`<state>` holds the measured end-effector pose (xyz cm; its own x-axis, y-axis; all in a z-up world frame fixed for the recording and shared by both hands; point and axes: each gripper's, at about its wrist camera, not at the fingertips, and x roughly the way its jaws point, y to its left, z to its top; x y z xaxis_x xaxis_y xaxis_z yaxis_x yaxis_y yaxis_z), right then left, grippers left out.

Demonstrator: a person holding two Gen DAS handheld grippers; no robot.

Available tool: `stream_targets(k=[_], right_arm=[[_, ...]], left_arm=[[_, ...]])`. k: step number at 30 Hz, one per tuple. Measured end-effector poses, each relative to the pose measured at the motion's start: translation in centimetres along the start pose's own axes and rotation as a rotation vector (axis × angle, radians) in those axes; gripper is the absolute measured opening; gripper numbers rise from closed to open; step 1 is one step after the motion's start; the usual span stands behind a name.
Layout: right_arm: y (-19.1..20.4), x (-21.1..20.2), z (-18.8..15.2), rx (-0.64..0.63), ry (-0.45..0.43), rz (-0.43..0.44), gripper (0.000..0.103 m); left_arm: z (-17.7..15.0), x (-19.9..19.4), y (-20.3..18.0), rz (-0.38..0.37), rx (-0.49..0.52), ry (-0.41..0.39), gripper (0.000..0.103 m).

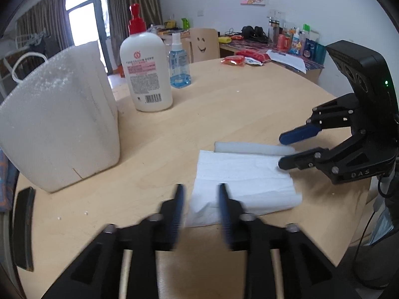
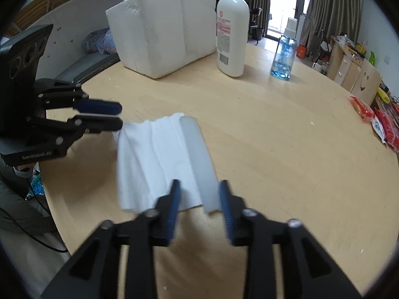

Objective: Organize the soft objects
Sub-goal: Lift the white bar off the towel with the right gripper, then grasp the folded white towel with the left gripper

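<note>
Both sets of jaws are apart, nothing held. The left gripper (image 1: 200, 206) sits at one corner of the white tissue (image 1: 239, 184), the right gripper (image 2: 199, 199) at the opposite end, straddling the foam strip (image 2: 199, 164) beside the tissue. Risk: thin tissue could bunch or tear if pinched unevenly, and the strip might roll. Readable text: "DAS" on the right gripper; the lotion bottle (image 1: 147, 72) label's too small.

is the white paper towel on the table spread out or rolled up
Spread flat: the white paper towel lies open with creases beside the white foam strip.
</note>
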<state>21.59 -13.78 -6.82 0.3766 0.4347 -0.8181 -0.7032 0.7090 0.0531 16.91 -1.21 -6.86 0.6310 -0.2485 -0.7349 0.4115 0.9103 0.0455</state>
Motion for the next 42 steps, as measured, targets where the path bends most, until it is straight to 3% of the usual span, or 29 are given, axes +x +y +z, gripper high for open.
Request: stream_targets(k=[1,11,15,19,21,24,26,27,32,37,42], right_arm=[[0.1,-0.1,0.0,-0.003,-0.003,-0.001,0.049],[-0.5,0.6,0.2,0.013,0.003,-0.010,0.049],[-0.9,1.1,0.2,0.028,0.016,-0.010,0.031],[-1.0,1.1,0.1,0.035,0.018,0.015,0.024],[-0.7,1.1,0.1,0.025,0.017,0.016,0.022],[-0.8,1.0,0.0,0.031,0.013,0.011,0.020],[-1.1,0.8,0.0,0.043,0.006,0.010,0.020],[-1.3,0.7,-0.1,0.048,0.004,0.009,0.020],[-2.3,0.0,-0.6,0.081,-0.004,0.000,0.020],[-3.0,-0.1,-1.2,0.112,-0.004,-0.027,0.020],[-2.9,-0.4,-1.5,0.122,-0.002,-0.022,0.020]], left_arm=[[0.0,-0.1,0.0,-0.003,0.000,-0.003,0.049],[0.6,0.6,-2.9,-0.139,0.055,-0.012,0.049],[0.8,1.7,-4.2,-0.160,0.078,0.012,0.049],[0.9,2.9,-4.4,-0.144,0.073,0.054,0.049],[0.8,3.4,-4.4,-0.129,0.080,0.079,0.046],[0.5,4.1,-4.2,-0.115,0.073,0.119,0.033],[0.5,3.9,-3.7,-0.092,0.061,0.114,0.006],[0.5,3.9,-3.4,-0.084,0.047,0.119,0.003],[0.3,3.8,-2.3,-0.045,0.044,0.126,0.001],[0.1,3.4,-0.4,0.010,-0.035,0.148,0.001],[-0.3,1.6,-0.6,-0.066,-0.018,0.112,0.001]])
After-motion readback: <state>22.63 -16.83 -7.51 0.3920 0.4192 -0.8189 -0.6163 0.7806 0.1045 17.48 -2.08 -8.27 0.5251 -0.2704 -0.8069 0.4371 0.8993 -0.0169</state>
